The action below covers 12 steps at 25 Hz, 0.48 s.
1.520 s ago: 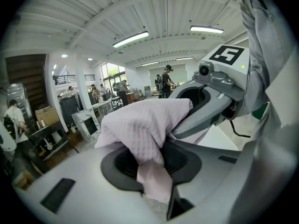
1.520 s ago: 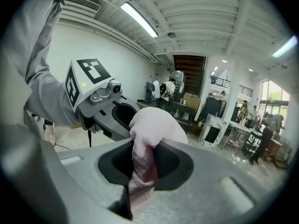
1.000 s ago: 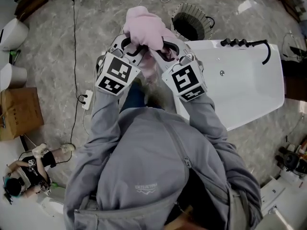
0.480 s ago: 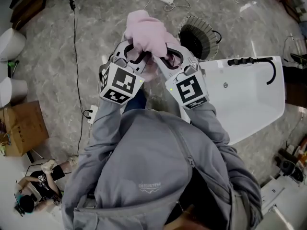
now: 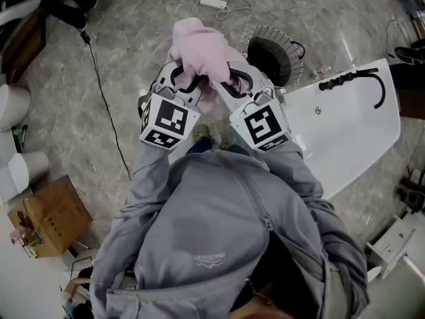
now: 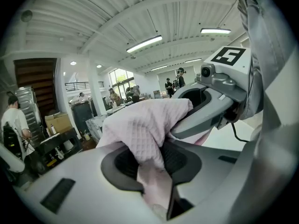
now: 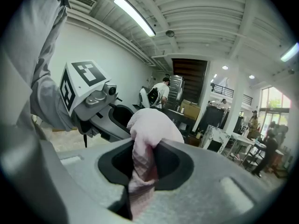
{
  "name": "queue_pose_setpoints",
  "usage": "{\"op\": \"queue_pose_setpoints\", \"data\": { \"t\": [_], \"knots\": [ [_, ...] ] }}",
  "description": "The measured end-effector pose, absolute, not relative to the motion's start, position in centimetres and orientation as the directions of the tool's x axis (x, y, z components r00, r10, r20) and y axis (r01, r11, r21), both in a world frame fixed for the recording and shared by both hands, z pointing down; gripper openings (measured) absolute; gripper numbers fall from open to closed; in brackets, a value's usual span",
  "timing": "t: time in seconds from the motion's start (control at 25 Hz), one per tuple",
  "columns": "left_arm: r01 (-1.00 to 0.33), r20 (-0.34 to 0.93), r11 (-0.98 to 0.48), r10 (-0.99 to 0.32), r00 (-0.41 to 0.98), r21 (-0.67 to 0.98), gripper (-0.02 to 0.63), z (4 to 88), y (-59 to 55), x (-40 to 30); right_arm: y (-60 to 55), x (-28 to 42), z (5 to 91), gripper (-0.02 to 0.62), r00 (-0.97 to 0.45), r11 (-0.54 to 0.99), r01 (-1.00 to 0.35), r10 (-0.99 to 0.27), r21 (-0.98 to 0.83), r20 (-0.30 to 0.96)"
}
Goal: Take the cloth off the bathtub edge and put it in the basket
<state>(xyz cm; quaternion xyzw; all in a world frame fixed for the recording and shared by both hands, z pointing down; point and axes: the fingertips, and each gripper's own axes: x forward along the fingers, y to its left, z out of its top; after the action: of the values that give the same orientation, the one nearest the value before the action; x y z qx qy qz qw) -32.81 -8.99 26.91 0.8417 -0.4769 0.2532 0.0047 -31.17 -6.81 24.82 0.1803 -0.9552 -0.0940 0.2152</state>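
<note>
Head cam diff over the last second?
The left gripper and right gripper carried the pink cloth along; the basket now sits lower in the head view, closer to them, and the bathtub has swung round. Nothing taken or released: both stay shut on the cloth.

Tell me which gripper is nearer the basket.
Right. The right gripper sits just beside the basket; the left gripper is farther off, across the pink cloth both hold.
</note>
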Motion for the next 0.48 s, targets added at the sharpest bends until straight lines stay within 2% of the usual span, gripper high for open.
{"op": "queue_pose_setpoints", "data": {
  "t": [0.48],
  "knots": [
    [-0.676, 0.417, -0.708, -0.688, 0.594, -0.204, 0.107, 27.1, -17.6, -27.6, -15.2, -26.5, 24.9, 0.078, -0.735, 0.837, -0.481, -0.547, 0.260, 0.401]
  ]
}}
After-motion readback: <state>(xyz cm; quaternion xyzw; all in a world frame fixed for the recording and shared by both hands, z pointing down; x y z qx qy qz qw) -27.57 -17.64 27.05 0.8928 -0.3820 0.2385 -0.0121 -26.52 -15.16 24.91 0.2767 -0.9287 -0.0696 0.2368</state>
